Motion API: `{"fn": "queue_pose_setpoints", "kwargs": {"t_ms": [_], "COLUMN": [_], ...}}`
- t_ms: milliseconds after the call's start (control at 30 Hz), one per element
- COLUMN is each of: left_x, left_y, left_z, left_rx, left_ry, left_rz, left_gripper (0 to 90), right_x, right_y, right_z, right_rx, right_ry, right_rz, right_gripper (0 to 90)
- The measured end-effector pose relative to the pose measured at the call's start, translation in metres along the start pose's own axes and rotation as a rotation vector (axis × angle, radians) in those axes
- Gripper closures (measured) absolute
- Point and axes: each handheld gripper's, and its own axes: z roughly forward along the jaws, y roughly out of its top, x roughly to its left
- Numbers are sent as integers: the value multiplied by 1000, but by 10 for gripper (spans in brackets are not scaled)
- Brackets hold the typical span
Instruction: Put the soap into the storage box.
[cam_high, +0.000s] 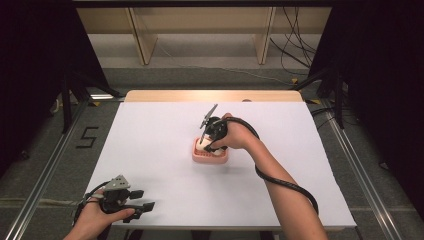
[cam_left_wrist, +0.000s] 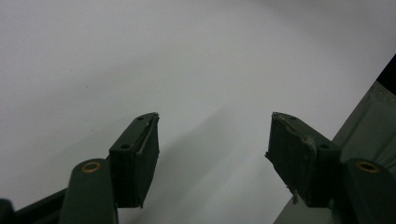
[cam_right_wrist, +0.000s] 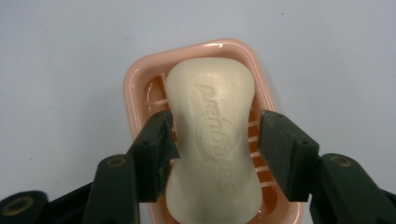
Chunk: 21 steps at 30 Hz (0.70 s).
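A cream soap bar (cam_right_wrist: 215, 140) with embossed lettering lies in a pink soap dish (cam_right_wrist: 140, 79) at the middle of the white table (cam_high: 165, 130). My right gripper (cam_right_wrist: 217, 135) points down over it, one jaw on each side of the bar's narrow waist. The left jaw touches the soap. A thin gap with dish slats shows at the right jaw, so the gripper is open. In the high view the right gripper (cam_high: 207, 142) sits over the dish (cam_high: 210, 159). My left gripper (cam_high: 145, 200) rests open near the front left corner, and its jaws (cam_left_wrist: 212, 140) hold nothing.
The table's front edge and the grey floor (cam_left_wrist: 373, 121) lie just right of the left gripper's jaws. Wooden frame legs (cam_high: 142, 40) and cables (cam_high: 295, 55) stand beyond the far edge. Metal rails (cam_high: 45, 170) run along both sides.
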Motion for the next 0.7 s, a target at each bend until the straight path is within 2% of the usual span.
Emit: {"fn": "queue_pose_setpoints", "kwargs": {"t_ms": [100, 133, 167, 233, 267, 300, 367, 533, 700], "left_x": [1, 0, 0, 1, 1, 2, 1, 1, 1], "left_y": [0, 0, 0, 0, 0, 0, 0, -1, -1], "left_z": [-1, 0, 0, 0, 0, -1, 0, 0, 0], "left_rx": [10, 4, 4, 8, 8, 21, 9, 11, 10], "left_ry": [3, 0, 2, 3, 3, 4, 7, 9, 9], "left_rz": [8, 4, 4, 6, 6, 22, 5, 5, 1], "left_gripper": [333, 333, 333, 333, 333, 333, 333, 333, 333], "right_x": [2, 4, 3, 3, 5, 5, 8, 14, 19], "right_y": [-3, -4, -5, -7, -9, -11, -16, -34, -58], "right_z": [-3, -4, -5, -9, -11, -13, -17, -28, -38], "right_rx": [5, 9, 2, -11, -10, -11, -15, -72, -96], "right_ry": [5, 4, -2, -5, -10, -12, -17, -30, -50], "right_rz": [3, 29, 14, 15, 34, 30, 53, 62, 98], "right_gripper": [414, 406, 398, 381, 374, 370, 368, 372, 373]}}
